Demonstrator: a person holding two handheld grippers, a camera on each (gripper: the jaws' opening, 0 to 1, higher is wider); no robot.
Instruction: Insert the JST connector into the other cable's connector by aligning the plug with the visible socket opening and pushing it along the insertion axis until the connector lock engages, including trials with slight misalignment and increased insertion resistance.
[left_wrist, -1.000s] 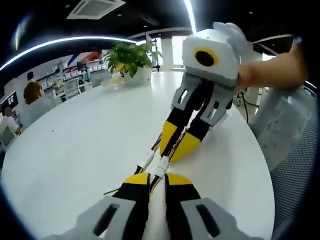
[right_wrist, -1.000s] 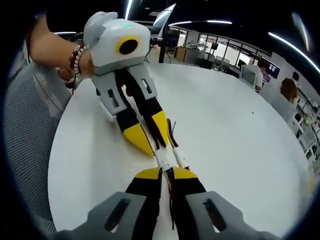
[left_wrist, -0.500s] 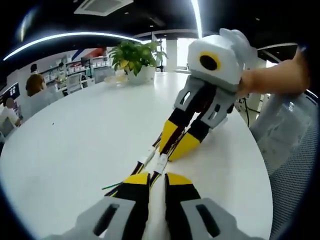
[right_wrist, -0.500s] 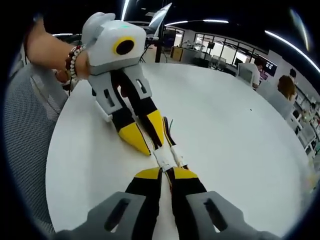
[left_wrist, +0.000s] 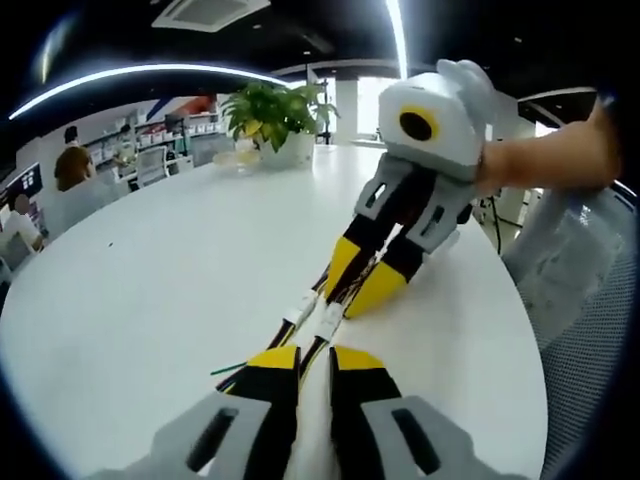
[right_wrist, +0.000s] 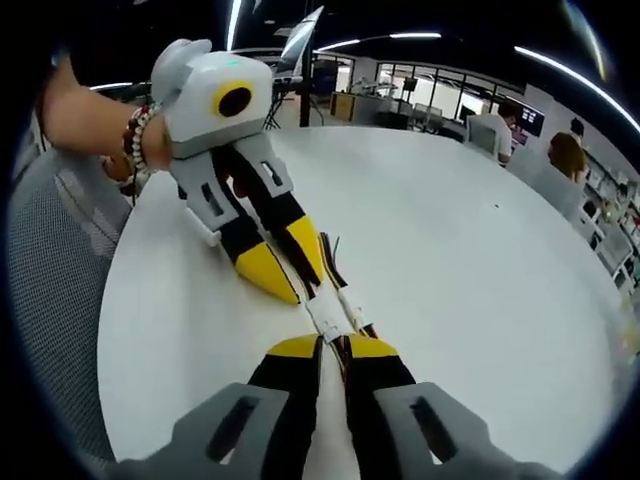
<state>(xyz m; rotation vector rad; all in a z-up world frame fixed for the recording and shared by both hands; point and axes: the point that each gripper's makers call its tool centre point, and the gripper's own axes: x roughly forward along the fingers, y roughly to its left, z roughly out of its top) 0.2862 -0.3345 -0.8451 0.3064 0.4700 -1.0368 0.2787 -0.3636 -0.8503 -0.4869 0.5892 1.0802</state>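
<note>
Left tool (left_wrist: 314, 362) and right tool (right_wrist: 333, 350) meet tip to tip over the white round bench (left_wrist: 150, 270), each with jaws closed narrow on its cable. The white JST connectors (right_wrist: 333, 310) lie side by side between the tips, just above the bench surface; whether they are mated cannot be told. A potted plant (left_wrist: 272, 120) stands at the far edge.

White-bodied hand-held gripper (right_wrist: 281, 268), black-and-yellow jaws; beaded bracelet (right_wrist: 138, 140).
</note>
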